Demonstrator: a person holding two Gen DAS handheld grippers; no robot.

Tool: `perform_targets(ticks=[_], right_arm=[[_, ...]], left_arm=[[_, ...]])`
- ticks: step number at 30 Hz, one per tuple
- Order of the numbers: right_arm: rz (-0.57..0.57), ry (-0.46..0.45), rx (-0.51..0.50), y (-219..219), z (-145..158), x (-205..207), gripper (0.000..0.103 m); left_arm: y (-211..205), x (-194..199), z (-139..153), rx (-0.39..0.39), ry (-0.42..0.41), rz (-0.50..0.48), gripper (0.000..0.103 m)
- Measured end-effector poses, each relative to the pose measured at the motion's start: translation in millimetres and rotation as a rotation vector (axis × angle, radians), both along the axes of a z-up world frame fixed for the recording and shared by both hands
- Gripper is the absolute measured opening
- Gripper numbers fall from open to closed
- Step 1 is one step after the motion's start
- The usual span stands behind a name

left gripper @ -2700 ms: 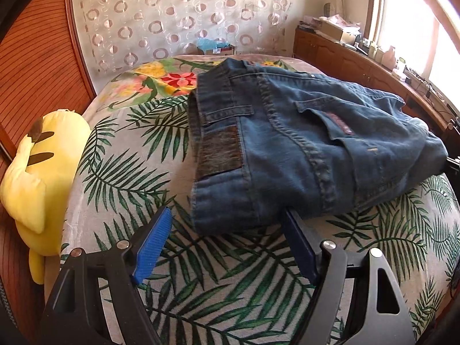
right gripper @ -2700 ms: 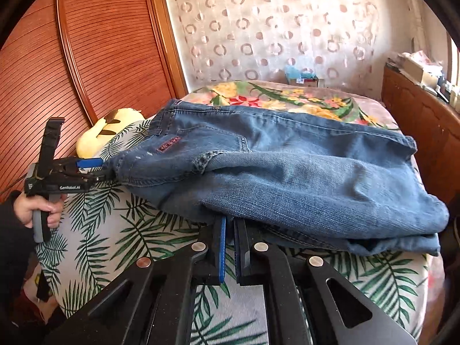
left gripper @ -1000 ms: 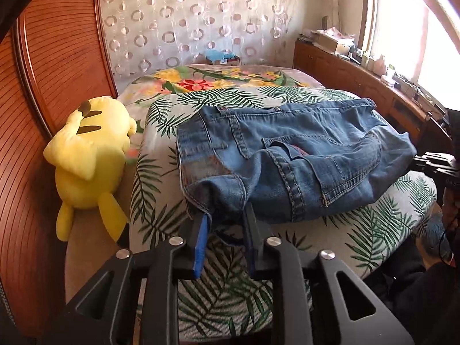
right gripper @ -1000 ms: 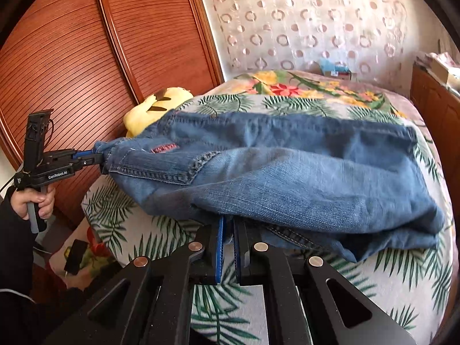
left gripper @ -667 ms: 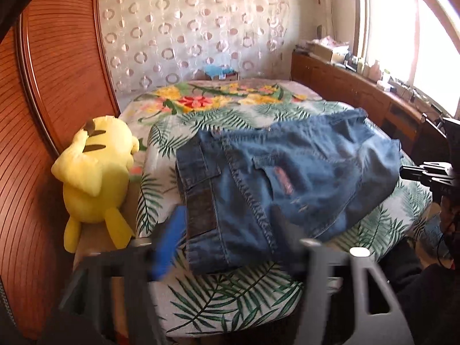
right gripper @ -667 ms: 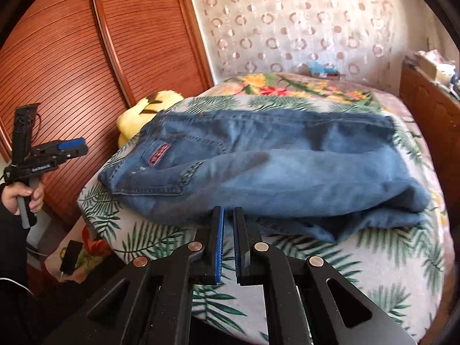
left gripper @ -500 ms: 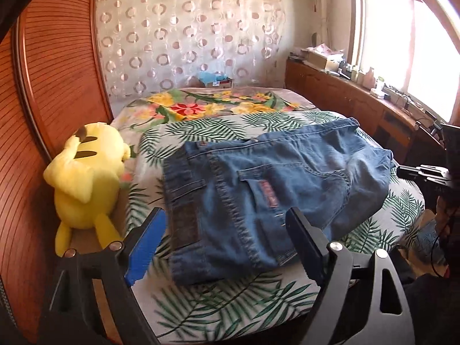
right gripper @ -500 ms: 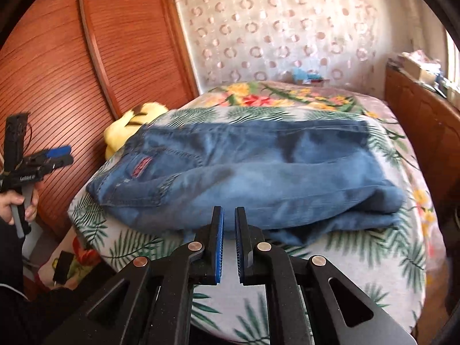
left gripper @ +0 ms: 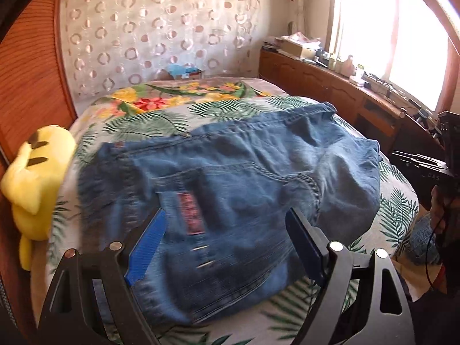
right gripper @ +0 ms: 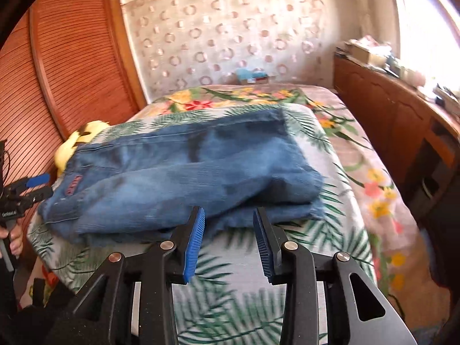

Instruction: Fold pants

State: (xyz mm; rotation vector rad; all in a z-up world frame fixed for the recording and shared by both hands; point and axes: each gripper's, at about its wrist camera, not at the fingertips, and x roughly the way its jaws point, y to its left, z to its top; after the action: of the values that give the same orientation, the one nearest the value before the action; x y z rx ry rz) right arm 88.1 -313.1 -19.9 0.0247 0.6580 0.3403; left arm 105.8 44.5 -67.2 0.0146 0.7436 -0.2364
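**Both claws free, jeans lying crosswise between them**

The pants lie in a folded bundle on the leaf-print bed, long axis running side to side across the near end. The left gripper hangs over the waistband end, jaws spread wide and holding nothing, the red pocket label showing between its blue pads. Over on the other flank, the right gripper sits just short of the near edge of the denim, jaws parted too, empty, aimed at the ragged lower layer of leg fabric. So each claw faces its own end: waist to the left, folded legs to the right. A yellow plush toy sits beside the waistband, off the bed edge. Any further fold, in all likelihood, brings one end across along that long axis, and the right claw looks nearer to cloth it can pinch.
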Motion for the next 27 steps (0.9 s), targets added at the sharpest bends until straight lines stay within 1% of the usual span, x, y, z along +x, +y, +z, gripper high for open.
perform_targets(ticks=[5, 7, 9, 10, 12, 18, 23, 27], right_arm=[[-0.055, 0.018, 0.01, -14.3, -2.5, 4.7, 0.037], [-0.066, 0.021, 0.015, -19.6, 1.6, 5.9, 0.037], [-0.077, 0.025, 0.02, -15.2, 3.7, 10.0, 0.037], [-0.081, 0.024, 0.022, -15.1, 4.3, 10.3, 0.038], [-0.077, 0.024, 0.026, -14.7, 5.1, 12.4, 0.045], [-0.096, 0.036, 0.031, -13.2, 1.0, 21.1, 0.048], [-0.109, 0.056, 0.073, -16.0, -0.7, 28.0, 0.048], [-0.117, 0.066, 0.084, -16.1, -0.8, 34.4, 0.048]], left_arm=[[-12.4, 11.2, -19.6, -0.008, 0.046, 0.002, 0.085], [-15.3, 14.6, -28.1, -0.007, 0.066, 0.005, 0.085], [-17.4, 17.2, -34.5, -0.003, 0.08, 0.015, 0.085], [-17.4, 17.8, -37.3, -0.002, 0.083, 0.02, 0.085], [-18.9, 18.5, -41.9, 0.005, 0.087, 0.036, 0.085], [-27.0, 14.5, -44.4, 0.065, 0.074, 0.051, 0.085], [-27.8, 14.2, -44.9, 0.087, 0.069, 0.058, 0.085], [-28.3, 13.7, -44.8, 0.093, 0.068, 0.06, 0.085]])
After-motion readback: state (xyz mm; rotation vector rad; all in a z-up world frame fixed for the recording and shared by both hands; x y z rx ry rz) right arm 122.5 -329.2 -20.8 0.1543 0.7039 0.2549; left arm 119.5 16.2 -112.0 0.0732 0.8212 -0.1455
